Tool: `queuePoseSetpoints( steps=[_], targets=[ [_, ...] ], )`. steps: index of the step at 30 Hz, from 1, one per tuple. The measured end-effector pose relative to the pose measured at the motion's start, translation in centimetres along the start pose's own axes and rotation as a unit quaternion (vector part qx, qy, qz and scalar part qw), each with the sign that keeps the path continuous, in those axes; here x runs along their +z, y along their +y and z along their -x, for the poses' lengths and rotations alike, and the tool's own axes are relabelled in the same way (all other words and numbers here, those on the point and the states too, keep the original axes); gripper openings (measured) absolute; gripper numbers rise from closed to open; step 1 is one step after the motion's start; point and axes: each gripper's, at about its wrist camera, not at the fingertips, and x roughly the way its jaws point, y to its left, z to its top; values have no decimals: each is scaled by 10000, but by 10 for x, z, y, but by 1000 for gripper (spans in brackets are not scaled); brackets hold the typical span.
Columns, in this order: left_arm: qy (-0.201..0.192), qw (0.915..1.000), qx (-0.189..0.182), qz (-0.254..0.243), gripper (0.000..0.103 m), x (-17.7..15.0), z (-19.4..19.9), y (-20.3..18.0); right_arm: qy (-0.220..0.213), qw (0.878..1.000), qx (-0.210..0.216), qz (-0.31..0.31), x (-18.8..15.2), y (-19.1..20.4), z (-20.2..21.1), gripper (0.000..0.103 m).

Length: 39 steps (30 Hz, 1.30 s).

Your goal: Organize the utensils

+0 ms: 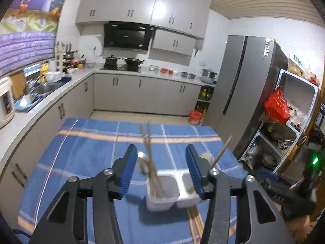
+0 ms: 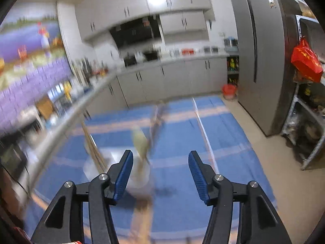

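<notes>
while tilted down over the white holder, left gripper and right gripper gape empty.

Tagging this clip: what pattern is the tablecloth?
Blue plaid tablecloth with white and orange stripes; clearest in the left wrist view.

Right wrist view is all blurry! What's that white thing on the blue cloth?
Observer: It's a white holder with two compartments side by side.
Operator: What's inside it?
Observer: Brown chopsticks stand in its left compartment.
Operator: And the other side?
Observer: A wooden-handled utensil leans out of the right compartment, tilting to the right.
</notes>
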Motion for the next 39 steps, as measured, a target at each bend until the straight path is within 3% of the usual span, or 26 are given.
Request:
queuePoseSetpoints(
  steps=[3,6,11,16,18,21,24,26,35,39],
  targets=[
    [309,9994,152,79,55,-30,15,11,807,9962,-312,-36,-54,-30,-20,61],
    [798,9960,345,206,58,-72,16,27,1147,9916,-597,-19,-89,-51,-32,61],
    [1392,9867,585,601,58,-135,13,55,1123,9903,-704,-406,-118,-78,-35,61],
    [1727,9787,810,761,58,-181,0,74,1181,9889,-839,-340,-119,-75,-51,61],
    [1856,9755,971,675,58,-195,-8,78,1168,9887,-891,-291,-119,-68,-56,67],
    [1934,9734,1129,486,58,-208,-17,82,1181,9886,-917,-198,-118,-61,-65,77],
    [1990,9726,1140,374,58,-216,-28,83,1196,9874,-1035,78,-120,-51,-74,96],
    [1913,9738,1199,276,60,-215,-32,81,1151,9882,-1013,60,-121,-51,-76,101],
    [1931,9737,1202,96,85,-213,-55,70,1114,9883,-1036,53,-121,-53,-79,103],
    [2037,9702,1308,-103,90,-214,-61,62,1113,9884,-1036,54,-121,-52,-79,103]
  ],
)
